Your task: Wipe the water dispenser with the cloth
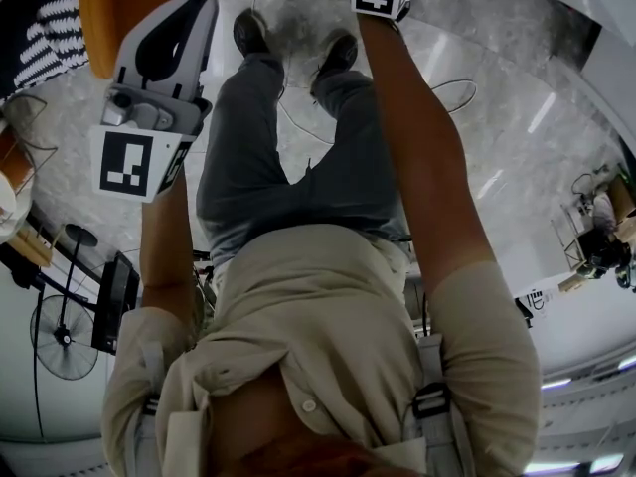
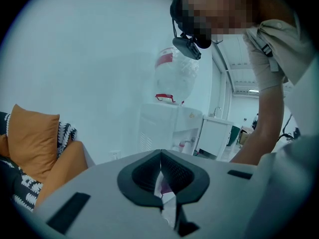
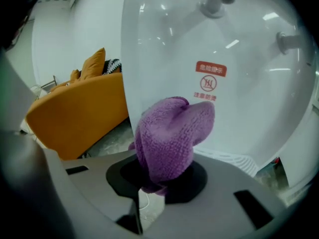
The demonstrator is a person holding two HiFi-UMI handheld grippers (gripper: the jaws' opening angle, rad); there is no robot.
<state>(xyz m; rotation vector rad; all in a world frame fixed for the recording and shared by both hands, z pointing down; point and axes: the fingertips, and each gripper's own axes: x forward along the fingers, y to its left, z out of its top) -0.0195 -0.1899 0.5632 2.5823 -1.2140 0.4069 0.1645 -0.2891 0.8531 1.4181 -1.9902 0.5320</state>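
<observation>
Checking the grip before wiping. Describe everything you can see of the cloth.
The cloth is purple, with a fuzzy, looped pile like microfibre. It is bunched into a thick folded wad and stands up from the right gripper, whose jaws are shut on its lower end. Its rounded top leans toward the white dispenser, just below a red label. Whether it touches the panel cannot be told. It shows only in the right gripper view.

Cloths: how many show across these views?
1. A purple cloth clamped in the right tool, in front of the water dispenser. Others could be hidden out of frame.
</observation>
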